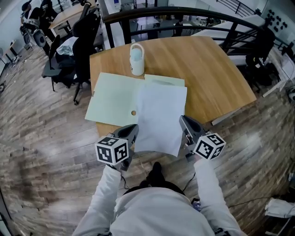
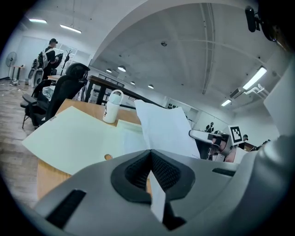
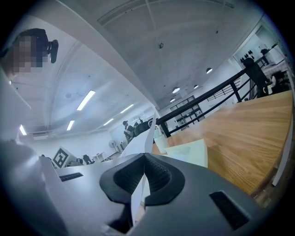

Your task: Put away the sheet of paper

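A white sheet of paper [image 1: 160,115] hangs over the near edge of the wooden table [image 1: 216,78], lifted at its near corners. My left gripper [image 1: 132,133] is shut on its near left edge, and my right gripper [image 1: 183,123] is shut on its near right edge. In the left gripper view the sheet [image 2: 162,126] rises from between the closed jaws. The right gripper view shows the paper [image 3: 138,145] pinched edge-on in the same way. Under the sheet lies an open pale green folder [image 1: 115,99] with a hole near its fold.
A white lidded jug [image 1: 136,59] stands on the table behind the folder. Black office chairs [image 1: 73,50] stand to the table's left, a dark railing [image 1: 184,14] runs behind it. A person [image 2: 51,50] stands far off at the left.
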